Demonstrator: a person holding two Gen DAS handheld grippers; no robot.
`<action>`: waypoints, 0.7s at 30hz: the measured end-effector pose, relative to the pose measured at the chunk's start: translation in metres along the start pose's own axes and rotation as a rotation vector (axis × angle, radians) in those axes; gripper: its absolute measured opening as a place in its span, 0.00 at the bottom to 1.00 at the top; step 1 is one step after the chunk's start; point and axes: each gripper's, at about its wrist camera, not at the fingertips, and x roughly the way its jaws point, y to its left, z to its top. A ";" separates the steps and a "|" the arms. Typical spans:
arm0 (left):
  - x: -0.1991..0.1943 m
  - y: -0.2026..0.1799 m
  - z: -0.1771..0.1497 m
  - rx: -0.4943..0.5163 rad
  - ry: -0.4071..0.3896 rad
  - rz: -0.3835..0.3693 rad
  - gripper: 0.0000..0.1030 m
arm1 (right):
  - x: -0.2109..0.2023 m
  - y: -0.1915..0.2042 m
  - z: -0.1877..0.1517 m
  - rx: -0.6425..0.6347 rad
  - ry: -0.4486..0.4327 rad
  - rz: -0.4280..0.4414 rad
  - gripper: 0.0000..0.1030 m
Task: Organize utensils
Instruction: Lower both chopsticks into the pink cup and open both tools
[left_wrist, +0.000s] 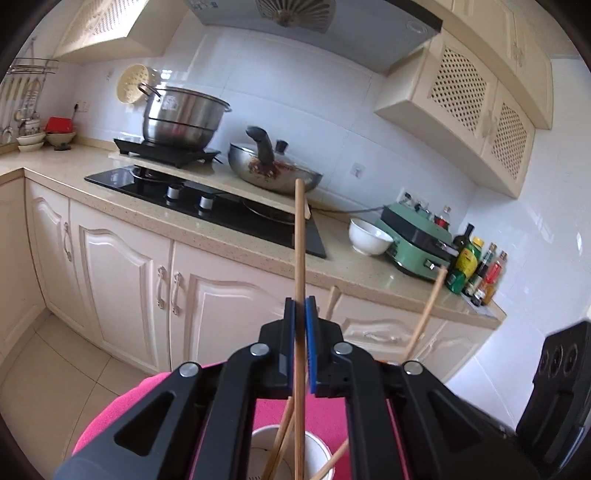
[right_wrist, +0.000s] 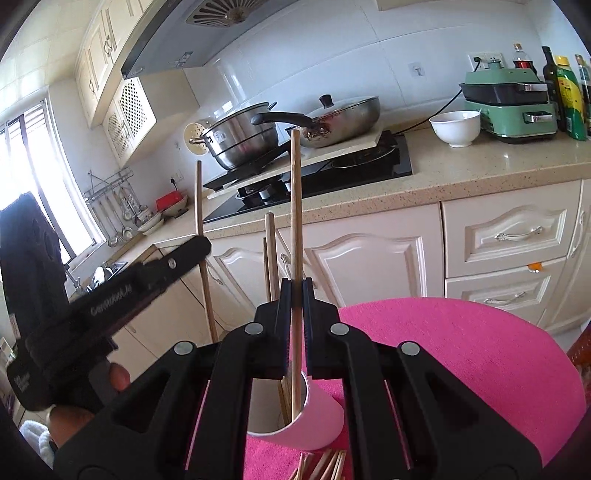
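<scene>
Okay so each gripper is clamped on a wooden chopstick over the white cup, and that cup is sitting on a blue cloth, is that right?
Not quite: the cloth under the white cup is pink, not blue, as the right wrist view shows. The rest holds: the left gripper and the right gripper are each clamped on a wooden chopstick over the cup.

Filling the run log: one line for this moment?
left hand-held gripper: shut on chopstick | right hand-held gripper: shut on chopstick | both over cup

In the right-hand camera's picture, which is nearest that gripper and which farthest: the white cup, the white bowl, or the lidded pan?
1. white cup: directly below the right gripper, on the pink cloth.
2. white bowl: right, on the counter.
3. lidded pan: behind the hob, near the wall.
</scene>
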 end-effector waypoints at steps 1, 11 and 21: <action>-0.002 0.000 0.002 -0.007 -0.004 -0.016 0.06 | 0.000 0.000 -0.002 0.002 0.004 -0.001 0.06; 0.003 -0.008 -0.012 0.096 -0.077 0.045 0.06 | 0.001 0.003 -0.010 -0.007 0.016 0.001 0.06; -0.008 0.004 -0.038 0.086 0.013 0.072 0.06 | -0.006 0.005 -0.017 -0.032 0.055 -0.016 0.06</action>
